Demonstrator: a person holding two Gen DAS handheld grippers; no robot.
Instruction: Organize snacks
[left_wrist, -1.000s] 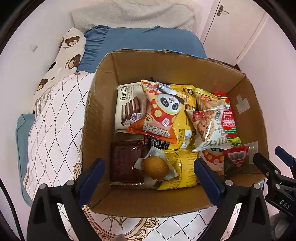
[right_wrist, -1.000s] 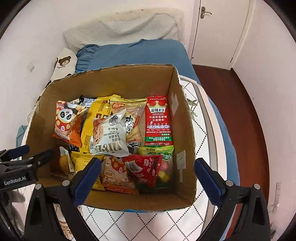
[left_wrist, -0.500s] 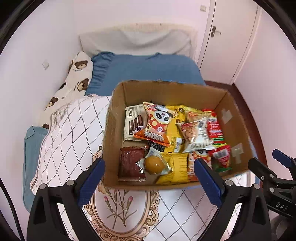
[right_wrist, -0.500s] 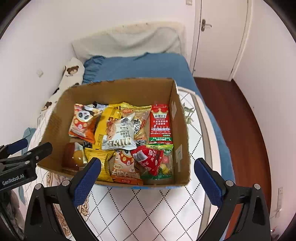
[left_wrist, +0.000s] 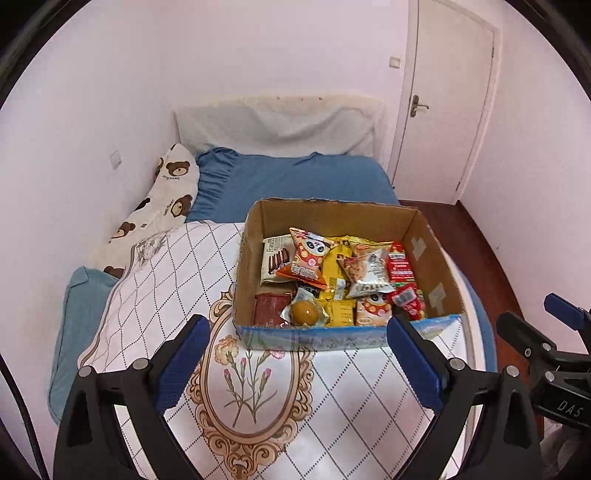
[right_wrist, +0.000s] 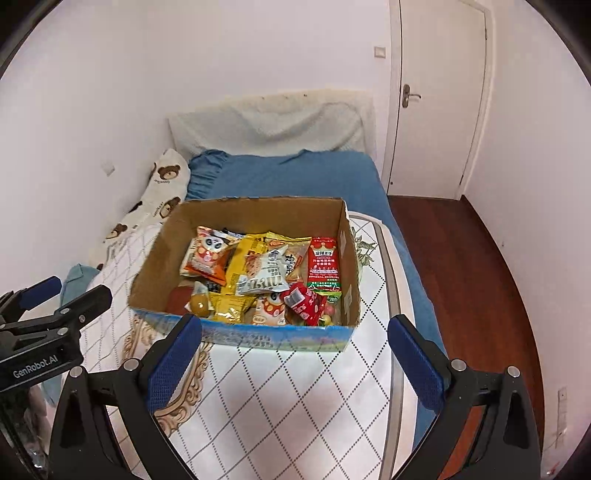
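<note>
Both of my tongs hang above the near part of the bed with nothing in them. My left tongs (left_wrist: 297, 354) stand spread wide over the flower-and-frame print of the white quilt (left_wrist: 147, 295), and my right tongs (right_wrist: 293, 350) are spread just as wide over its diamond pattern, toward the right edge of the bed.

Just past the fingertips sits the cardboard box (left_wrist: 332, 338), resting on the quilt, its near wall printed blue. It is full of snacks lying loosely over one another. Along the near wall I see a dark red packet (left_wrist: 271, 308) at the left, a round yellow-brown sweet (left_wrist: 304, 313) in clear wrap beside it, a yellow packet (left_wrist: 341, 312), and a small red pouch (left_wrist: 406, 301) at the right. Farther in lie a chocolate biscuit pack (left_wrist: 275, 258), an orange panda bag (left_wrist: 308, 258) tilted over it, a silvery cookie bag (left_wrist: 369, 273), and a long red packet (right_wrist: 324, 264) along the right wall.

Beyond the box the blue sheet (left_wrist: 295, 181) runs to the far edge of the bed, with a bear-print pillow (left_wrist: 162, 206) along the left edge.
</note>
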